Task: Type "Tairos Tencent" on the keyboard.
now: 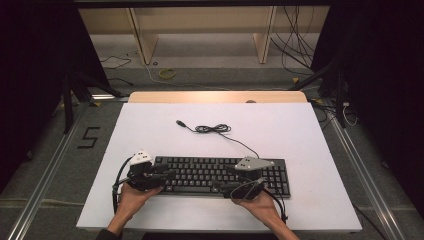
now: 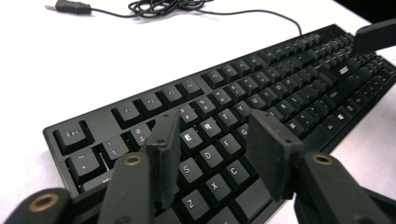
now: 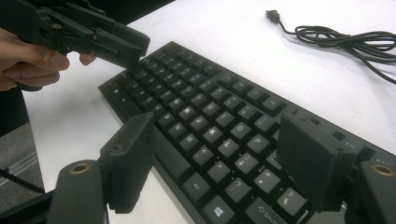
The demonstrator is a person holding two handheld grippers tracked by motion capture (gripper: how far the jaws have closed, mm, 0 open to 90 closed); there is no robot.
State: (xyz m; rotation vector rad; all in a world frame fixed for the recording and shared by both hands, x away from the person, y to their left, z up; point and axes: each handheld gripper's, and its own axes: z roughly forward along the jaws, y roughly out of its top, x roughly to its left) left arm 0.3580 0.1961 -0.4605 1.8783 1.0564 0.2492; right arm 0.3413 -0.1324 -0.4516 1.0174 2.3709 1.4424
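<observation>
Near the front edge of the white table [image 1: 300, 130] lies the black keyboard [image 1: 220, 175], long side parallel to that edge, its lettered keys legible in both gripper views. Your left gripper [image 2: 210, 154] hovers over the keyboard's left end; its jaws stand apart above the E, R, D, F and C keys, released, with nothing clamped between them and no pad pressing on a key. In the high view that left gripper [image 1: 162, 175] sits at the keyboard's left edge, your left hand [image 1: 132, 197] behind it. Your right gripper [image 3: 219, 158] is held above the right half of the keyboard; its jaws are spread wide, released, with only keys showing between them. In the high view your right hand [image 1: 260, 202] carries it just in front of the keyboard's near edge. Behind the keyboard, its thin black cable [image 1: 235, 140] runs from the rear edge to a loose coil [image 1: 212, 129] and ends in a USB plug [image 1: 180, 122], all resting on the table, well apart from both grippers.
</observation>
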